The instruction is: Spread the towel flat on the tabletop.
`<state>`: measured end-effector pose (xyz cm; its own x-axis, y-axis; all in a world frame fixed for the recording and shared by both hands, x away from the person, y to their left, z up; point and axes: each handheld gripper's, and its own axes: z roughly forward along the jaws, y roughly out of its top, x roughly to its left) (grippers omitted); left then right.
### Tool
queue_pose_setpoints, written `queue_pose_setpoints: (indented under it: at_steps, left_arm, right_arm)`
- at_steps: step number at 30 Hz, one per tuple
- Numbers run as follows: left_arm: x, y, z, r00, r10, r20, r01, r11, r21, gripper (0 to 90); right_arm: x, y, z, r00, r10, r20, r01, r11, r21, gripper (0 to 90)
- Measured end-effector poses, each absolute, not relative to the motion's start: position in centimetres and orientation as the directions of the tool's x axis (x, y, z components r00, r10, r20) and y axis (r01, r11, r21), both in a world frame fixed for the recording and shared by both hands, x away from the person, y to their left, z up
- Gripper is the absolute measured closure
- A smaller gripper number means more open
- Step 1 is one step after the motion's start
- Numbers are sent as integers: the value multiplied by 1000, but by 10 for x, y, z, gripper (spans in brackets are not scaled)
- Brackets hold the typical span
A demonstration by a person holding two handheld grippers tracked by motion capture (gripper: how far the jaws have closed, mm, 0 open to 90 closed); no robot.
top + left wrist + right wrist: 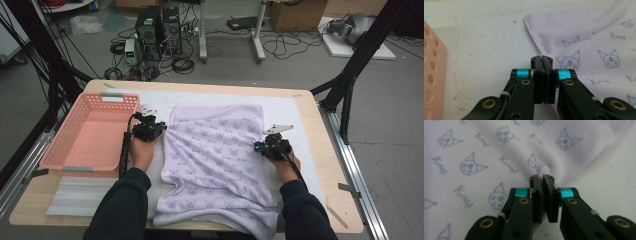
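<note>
A lilac towel [216, 160] printed with blue cat faces lies spread on the white mat of the worktop [320, 195], its near end hanging over the front edge, with a pink basket [92, 135] to its left. The left tool [159, 128] is clenched at the towel's left edge [541, 58], its jaws pressed together with the hem running between them. The right tool [258, 146] is clenched on a small pinched fold of cloth near the towel's right hem [543, 176].
</note>
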<state>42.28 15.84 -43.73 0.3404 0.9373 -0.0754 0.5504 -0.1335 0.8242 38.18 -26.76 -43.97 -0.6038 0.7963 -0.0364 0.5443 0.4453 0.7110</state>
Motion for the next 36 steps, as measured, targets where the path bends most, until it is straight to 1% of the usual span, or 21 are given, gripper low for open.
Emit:
queue_pose_setpoints:
  at_steps: [3,5,7,8,9,10,11,12,13,14,15,16,17,18,20,22,25,29,33,36]
  left_arm:
    - [427,157,-441,328,939,-109,543,-93,835,884]
    - [429,154,-446,345,931,-122,539,-90,837,884]
    - [428,150,-447,351,930,-108,531,-102,841,895]
    - [428,150,-446,356,928,-110,528,-103,843,881]
    - [428,152,-446,351,926,-139,540,-79,838,770]
    - [427,154,-445,350,919,-183,558,-48,828,626]
    - [426,156,-444,370,905,-207,562,-41,826,554]
    - [423,157,-442,396,896,-200,555,-60,829,545]
    - [420,157,-440,420,887,-192,547,-78,834,519]
    - [417,157,-439,436,877,-201,542,-78,836,493]
    - [413,156,-438,453,865,-215,541,-76,837,475]
    - [408,155,-437,473,853,-220,537,-81,840,461]
    - [404,154,-436,490,844,-219,535,-94,840,446]
    - [401,153,-436,507,834,-218,543,-113,832,436]
    - [396,149,-435,527,818,-231,571,-140,809,398]
    - [387,149,-433,544,805,-238,546,-124,828,403]
    - [375,150,-433,564,787,-250,537,-120,835,397]
    - [361,152,-437,588,771,-245,536,-145,832,385]
    - [351,150,-440,603,764,-228,521,-161,838,372]
    - [348,141,-443,609,771,-185,536,-229,813,335]
  right_arm:
    - [395,-272,-439,-549,833,-72,534,415,737,866]
    - [403,-277,-439,-511,855,-87,530,393,751,866]
    - [413,-280,-437,-458,878,-137,516,389,763,865]
    - [416,-280,-436,-413,894,-175,515,387,765,865]
    - [419,-281,-436,-381,903,-199,521,388,760,865]
    - [422,-283,-436,-366,910,-194,527,374,763,863]
    - [424,-286,-437,-362,919,-158,540,345,768,856]
    - [424,-288,-437,-361,924,-130,545,322,775,841]
    - [423,-289,-437,-366,925,-103,549,304,778,799]
    - [421,-290,-436,-368,925,-98,548,301,781,735]
    - [419,-291,-434,-357,930,-90,543,285,789,700]
    - [417,-292,-431,-361,930,-70,541,270,796,669]
    - [413,-294,-427,-354,934,-53,538,250,805,608]
    - [410,-296,-422,-344,938,-42,534,233,813,565]
    - [404,-298,-414,-347,937,-36,516,222,827,521]
    - [394,-301,-405,-363,931,-35,493,224,841,503]
    - [379,-305,-400,-417,909,9,484,214,848,472]
    - [356,-311,-405,-474,880,36,498,234,835,429]
    - [331,-315,-415,-512,859,18,505,284,815,396]
    - [318,-315,-423,-540,841,-19,497,337,800,380]
